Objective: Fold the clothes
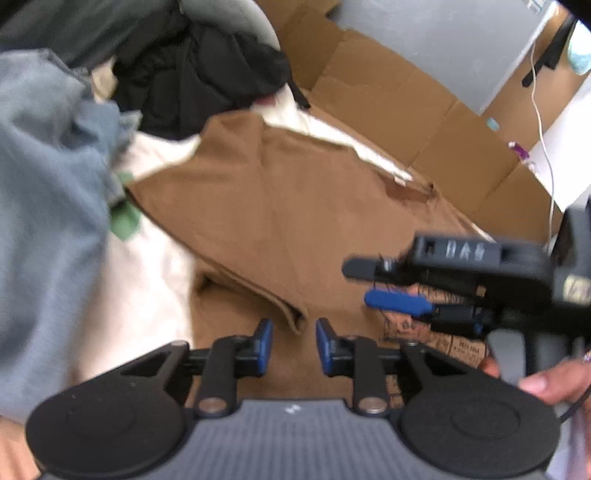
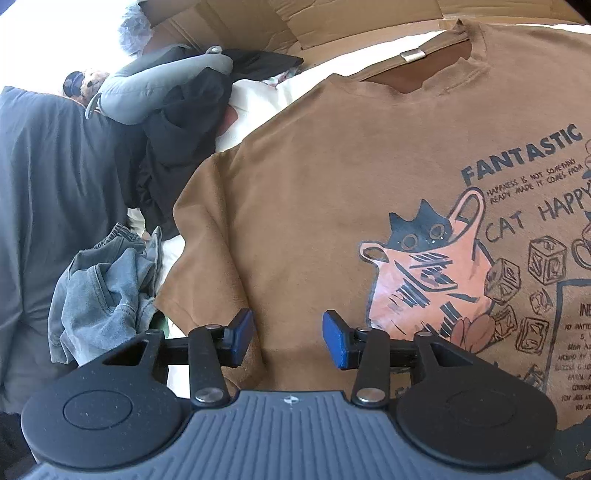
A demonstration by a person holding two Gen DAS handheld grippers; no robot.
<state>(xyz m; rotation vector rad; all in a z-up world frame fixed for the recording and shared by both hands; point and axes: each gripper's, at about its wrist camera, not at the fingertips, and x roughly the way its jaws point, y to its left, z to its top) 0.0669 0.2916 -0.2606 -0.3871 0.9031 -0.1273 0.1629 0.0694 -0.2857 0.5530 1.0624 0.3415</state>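
Right wrist view: your right gripper (image 2: 288, 338) hangs with its blue pads spread apart and nothing between them, just above the brown cotton T-shirt (image 2: 314, 192), which lies spread flat, print side up, on a cream-white sheet (image 2: 258, 99). Printed text legible on the shirt: "FANTASTIC", "CAT HAPPY", and a smaller line reading roughly "HAPPINESS IS NOT SOMETHING READY MADE"; the fine print lower right is too small to read. The graphic shows a black cat in a pink bag (image 2: 424, 266) beside drawn cubes. A grey tag (image 2: 413, 55) sits at the neckline. Left wrist view (motion-blurred): your left gripper (image 1: 294, 345) is also released, pads apart, nothing held, hovering over a folded edge of the same shirt. The right gripper shows there at right, its body bearing pale raised lettering too blurred to read, with a hand (image 1: 554, 380) on its grip. Surroundings: flattened brown cardboard (image 1: 406, 103) beyond the sheet, a grey wall (image 1: 443, 33), a white cable (image 1: 541, 122). A heap of black clothes (image 2: 184, 122), a crumpled blue-grey denim garment (image 2: 103, 291) and a grey neck pillow (image 2: 155, 92) lie beside the shirt.
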